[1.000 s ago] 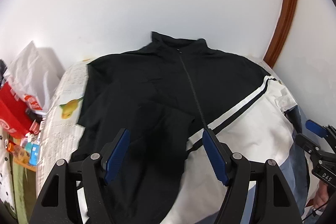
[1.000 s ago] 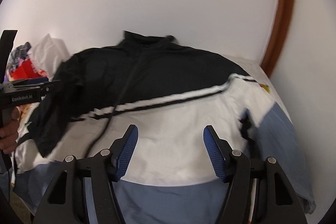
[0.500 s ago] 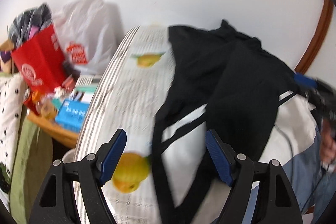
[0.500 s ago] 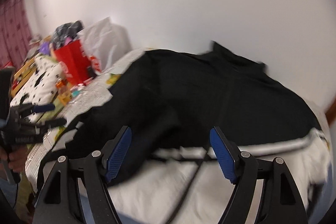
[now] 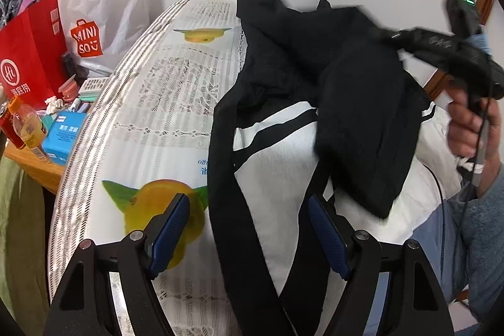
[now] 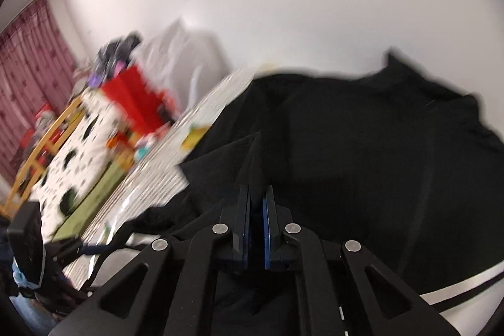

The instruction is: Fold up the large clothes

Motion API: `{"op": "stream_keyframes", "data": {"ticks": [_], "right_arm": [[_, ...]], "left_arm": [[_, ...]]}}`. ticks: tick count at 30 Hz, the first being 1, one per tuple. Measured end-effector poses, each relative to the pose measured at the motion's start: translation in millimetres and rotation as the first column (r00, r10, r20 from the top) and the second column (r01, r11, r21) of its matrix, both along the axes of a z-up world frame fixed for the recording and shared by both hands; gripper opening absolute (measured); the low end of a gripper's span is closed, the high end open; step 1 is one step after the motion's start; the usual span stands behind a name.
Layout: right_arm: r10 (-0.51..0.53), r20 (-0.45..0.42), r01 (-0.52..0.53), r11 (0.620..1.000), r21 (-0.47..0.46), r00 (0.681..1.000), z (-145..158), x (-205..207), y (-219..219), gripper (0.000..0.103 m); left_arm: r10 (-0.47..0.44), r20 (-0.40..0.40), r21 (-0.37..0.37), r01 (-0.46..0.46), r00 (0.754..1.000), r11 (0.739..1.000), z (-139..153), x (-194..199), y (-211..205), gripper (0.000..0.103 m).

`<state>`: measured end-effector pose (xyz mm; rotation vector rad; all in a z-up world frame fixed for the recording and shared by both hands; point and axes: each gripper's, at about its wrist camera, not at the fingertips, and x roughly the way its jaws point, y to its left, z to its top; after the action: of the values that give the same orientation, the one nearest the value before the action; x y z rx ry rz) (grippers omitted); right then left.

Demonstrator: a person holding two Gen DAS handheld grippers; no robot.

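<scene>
Sleeve (image 6: 252, 159) now inside right hand-held gripper (image 6: 256, 229)

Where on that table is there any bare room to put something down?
Free: the tablecloth strip between the jacket and the table's left edge. Crowded: the side table with the red bag, white bag and bottle.
</scene>
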<state>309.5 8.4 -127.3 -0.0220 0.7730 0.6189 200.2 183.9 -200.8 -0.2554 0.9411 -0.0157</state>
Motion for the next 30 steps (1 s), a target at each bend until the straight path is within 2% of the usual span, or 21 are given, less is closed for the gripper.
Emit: {"op": "stream_keyframes", "data": {"ticks": [4, 6, 9, 13, 15, 17, 18, 21, 24, 27, 30], "right_arm": [[-0.177, 0.069, 0.17, 0.981, 0.094, 0.982, 19.8, -3.9, -62.5, 0.005], [-0.272, 0.088, 0.267, 0.961, 0.067, 0.958, 20.5, -1.2, -86.3, 0.005], [-0.388, 0.031, 0.388, 0.922, 0.006, 0.921, 4.0, 13.3, -121.1, 0.011], [-0.464, -0.017, 0.461, 0.883, -0.091, 0.885, -14.2, 17.8, -139.6, 0.014], [-0.445, -0.004, 0.443, 0.892, -0.088, 0.896, -11.3, 6.1, -135.9, 0.028], [-0.403, 0.014, 0.402, 0.911, -0.092, 0.915, -6.6, -6.2, -122.2, 0.064], [-0.377, 0.028, 0.377, 0.921, -0.091, 0.926, -4.1, -13.1, -113.3, 0.068], [-0.253, 0.051, 0.258, 0.959, -0.12, 0.966, -1.8, -34.4, -68.9, 0.073], [-0.127, 0.005, 0.126, 0.98, -0.154, 0.992, -14.7, -43.8, -23.8, 0.076], [-0.075, -0.033, 0.066, 0.976, -0.208, 0.997, -37.6, -43.8, 11.2, 0.076], [-0.091, -0.052, 0.072, 0.953, -0.294, 0.994, -62.8, -33.2, 33.6, 0.075]], "left_arm": [[0.008, 0.006, 0.06, -0.008, 1.0, 0.998, 1.5, 1.7, -3.2, 0.076], [0.004, 0.006, 0.07, -0.005, 1.0, 0.998, 2.9, 1.7, -4.7, 0.076], [0.006, 0.007, 0.093, -0.006, 1.0, 0.996, 5.1, 1.6, -6.4, 0.076], [0.018, 0.011, 0.116, -0.019, 1.0, 0.993, 8.8, 1.4, -7.0, 0.076], [0.027, 0.017, 0.126, -0.029, 0.999, 0.992, 11.5, 0.4, -6.6, 0.076], [0.034, 0.018, 0.138, -0.036, 0.999, 0.99, 13.8, -0.6, -7.5, 0.076], [0.039, 0.02, 0.147, -0.042, 0.999, 0.988, 15.1, -1.4, -7.5, 0.076], [0.049, 0.021, 0.143, -0.052, 0.999, 0.988, 16.7, -4.1, -6.3, 0.076], [0.058, 0.017, 0.145, -0.06, 0.998, 0.988, 16.4, -6.3, -5.9, 0.076], [0.07, 0.014, 0.155, -0.071, 0.997, 0.985, 15.9, -8.4, -6.6, 0.076], [0.068, 0.012, 0.16, -0.069, 0.998, 0.985, 15.1, -8.2, -8.0, 0.076]]}}
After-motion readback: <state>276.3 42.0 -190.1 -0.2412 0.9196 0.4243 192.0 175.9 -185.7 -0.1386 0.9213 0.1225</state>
